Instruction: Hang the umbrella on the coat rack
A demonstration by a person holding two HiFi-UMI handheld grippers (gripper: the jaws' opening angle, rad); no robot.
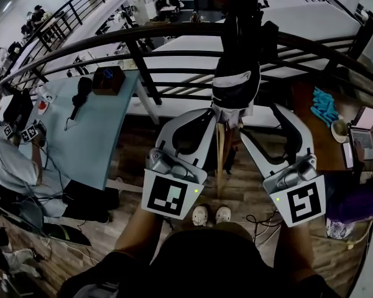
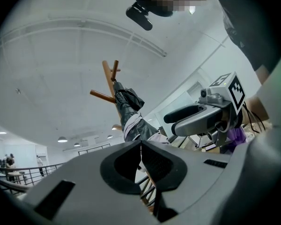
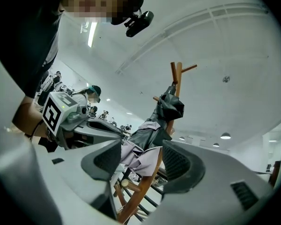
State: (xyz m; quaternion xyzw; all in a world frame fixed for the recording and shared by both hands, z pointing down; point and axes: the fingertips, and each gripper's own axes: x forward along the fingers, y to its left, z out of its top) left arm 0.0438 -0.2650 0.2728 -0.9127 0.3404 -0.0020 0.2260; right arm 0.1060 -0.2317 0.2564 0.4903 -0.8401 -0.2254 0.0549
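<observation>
The folded umbrella [image 1: 236, 73] hangs from the top of the coat rack [image 1: 221, 160], its loose canopy dangling. The left hand-held gripper [image 2: 140, 143] is pressed together on nothing; the right hand-held gripper [image 3: 141, 146] is spread, with fabric just beyond its jaws. The danger now: either one brushing that canopy could swing the umbrella off its peg or rock the rack.

One umbrella [image 1: 236, 82], one coat rack [image 1: 220, 157] and two tools [image 2: 140, 146] [image 3: 141, 161] show.
</observation>
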